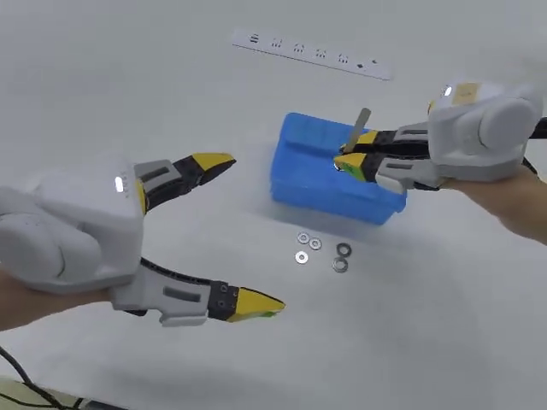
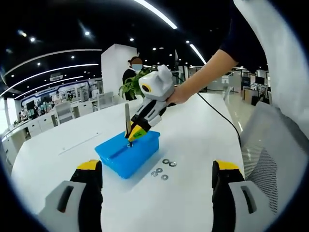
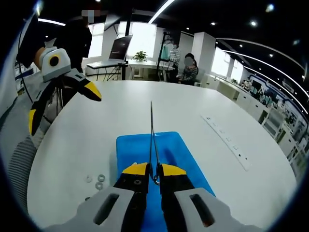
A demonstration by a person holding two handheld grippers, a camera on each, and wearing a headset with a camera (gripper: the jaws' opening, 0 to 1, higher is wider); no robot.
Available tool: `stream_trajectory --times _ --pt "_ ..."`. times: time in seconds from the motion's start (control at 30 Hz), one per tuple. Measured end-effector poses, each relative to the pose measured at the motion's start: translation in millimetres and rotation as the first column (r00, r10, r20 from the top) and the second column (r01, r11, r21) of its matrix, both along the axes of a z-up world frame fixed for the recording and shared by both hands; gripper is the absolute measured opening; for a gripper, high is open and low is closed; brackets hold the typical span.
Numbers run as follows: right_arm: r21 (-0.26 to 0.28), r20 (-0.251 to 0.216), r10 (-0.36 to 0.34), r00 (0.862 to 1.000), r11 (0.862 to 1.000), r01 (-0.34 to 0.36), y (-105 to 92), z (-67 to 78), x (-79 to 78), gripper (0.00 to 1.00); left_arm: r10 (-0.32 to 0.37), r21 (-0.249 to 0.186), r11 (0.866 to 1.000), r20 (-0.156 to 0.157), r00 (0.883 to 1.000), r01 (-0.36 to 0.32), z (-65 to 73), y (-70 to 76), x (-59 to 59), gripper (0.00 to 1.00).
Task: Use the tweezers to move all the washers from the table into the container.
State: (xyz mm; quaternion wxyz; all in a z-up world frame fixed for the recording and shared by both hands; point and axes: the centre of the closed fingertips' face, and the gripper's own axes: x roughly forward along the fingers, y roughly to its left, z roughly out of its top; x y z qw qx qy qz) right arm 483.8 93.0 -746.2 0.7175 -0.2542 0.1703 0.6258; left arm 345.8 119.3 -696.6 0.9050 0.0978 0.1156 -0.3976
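The right tool (image 1: 344, 159) is closed on the tweezers (image 1: 361, 122), which are held upright over the blue container (image 1: 312, 190). A small ring (image 3: 156, 180), seemingly a washer, is seen at their lower tip, within the container's outline. Five washers (image 1: 314, 244) are seen on the desk (image 1: 128, 77), just in front of the container, in two loose clusters. The left tool (image 1: 250, 232) is held wide open above the desk, apart from the washers, with nothing gripped. A power strip (image 1: 312, 53) is seen beyond the container.
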Motion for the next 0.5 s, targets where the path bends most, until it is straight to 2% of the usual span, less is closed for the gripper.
stream_trajectory --times 0.03,0.13,0.23,0.4,0.5 --pt "-0.001 -0.008 0.000 1.000 1.000 0.000 2.9 -4.8 2.0 0.09 0.001 -0.010 1.000 -0.005 1.000 -0.001 0.2 2.0 0.6 1.00" --pt "-0.002 -0.020 0.014 1.000 1.000 -0.014 8.8 -11.9 0.9 0.09 -0.013 0.011 1.000 -0.021 1.000 0.013 -4.9 3.5 -0.2 1.00" --pt "-0.008 -0.032 0.027 0.999 1.000 -0.028 11.2 -19.1 -2.0 0.09 -0.019 0.007 1.000 -0.033 0.999 0.019 -7.5 5.0 0.5 1.00" --pt "-0.006 -0.047 0.025 0.999 1.000 -0.025 10.5 -21.8 -3.9 0.09 -0.014 0.021 1.000 -0.044 0.999 0.015 -10.4 6.9 3.4 1.00" --pt "-0.013 -0.044 0.027 0.999 1.000 -0.028 8.2 -23.0 -3.6 0.10 -0.017 0.005 1.000 -0.043 0.999 0.017 -5.8 5.4 4.9 1.00"
